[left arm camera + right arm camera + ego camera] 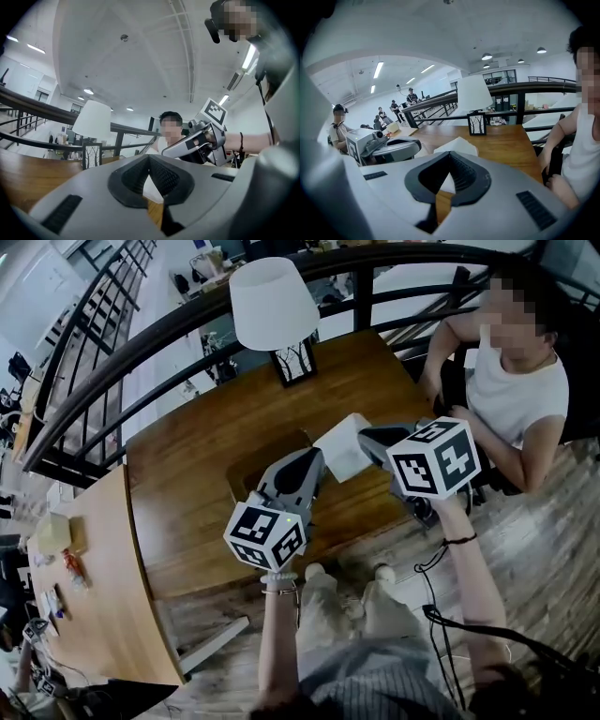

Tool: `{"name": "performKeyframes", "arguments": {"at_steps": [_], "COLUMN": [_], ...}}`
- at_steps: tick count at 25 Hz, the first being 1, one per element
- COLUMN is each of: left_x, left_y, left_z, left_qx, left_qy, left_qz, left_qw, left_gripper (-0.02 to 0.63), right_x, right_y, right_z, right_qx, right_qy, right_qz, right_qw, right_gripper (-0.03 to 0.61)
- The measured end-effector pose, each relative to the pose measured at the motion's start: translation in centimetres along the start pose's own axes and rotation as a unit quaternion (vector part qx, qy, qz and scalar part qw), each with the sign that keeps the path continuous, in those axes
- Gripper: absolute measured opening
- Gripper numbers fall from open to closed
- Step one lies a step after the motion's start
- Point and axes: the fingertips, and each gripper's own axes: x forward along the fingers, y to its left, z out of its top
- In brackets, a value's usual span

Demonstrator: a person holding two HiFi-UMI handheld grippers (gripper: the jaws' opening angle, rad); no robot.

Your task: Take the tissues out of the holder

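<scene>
A white tissue (345,448) hangs above the wooden table (187,474), held between my two grippers. My right gripper (367,439) is shut on its right side, and the sheet (457,145) rises just past the closed tips (450,154). My left gripper (322,463) is tilted upward at the tissue's left edge. Its jaws meet at the tips (149,158), with white tissue (151,186) showing in the gap below them. The wooden tissue holder (251,472) sits on the table under the left gripper, partly hidden by it.
A lamp with a white shade (274,306) and a tree-pattern base (293,362) stands at the table's far side by the black railing (112,381). A person in a white shirt (516,381) sits at the right end. Another table (94,596) with small items lies left.
</scene>
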Motion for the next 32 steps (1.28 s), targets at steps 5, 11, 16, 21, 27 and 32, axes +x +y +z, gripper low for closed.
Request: {"name": "performKeyframes", "arguments": {"at_steps": [5,11,16,21,27,32], "left_x": [2.5,4.1,5.0,5.8,6.0,5.9], "left_y": [-2.6,-4.2,-5.5,-5.9,-6.1,-6.0], "left_z": [-1.2,-3.7,-5.3,-6.0,-6.6,-6.7], "left_qx": [-0.007,-0.021,-0.028,-0.03,-0.033,-0.033], "left_qy": [-0.003,-0.006,-0.004,-0.003,0.002,0.006], "left_qz": [0.004,0.012,0.014,0.018,0.023,0.026], "left_qw": [1.0,0.9997,0.9995,0.9994,0.9992,0.9991], "left_gripper": [0.008,0.008,0.008,0.008,0.008,0.008], "right_x": [-0.8,0.3,1.3,2.3,3.2,3.7], "right_y": [-3.2,-6.3,-8.2,-9.3,-11.0,-12.1], "right_z": [-2.8,-6.9,-9.3,-10.7,-12.3,-13.8], "right_qx": [0.012,0.036,0.054,0.056,0.046,0.049], "right_qy": [0.018,0.04,0.047,0.056,0.069,0.087], "right_qz": [0.003,0.006,0.007,0.003,-0.028,-0.046], "right_qw": [1.0,0.999,0.997,0.997,0.996,0.994], "right_gripper": [0.012,0.012,0.012,0.012,0.014,0.014]}}
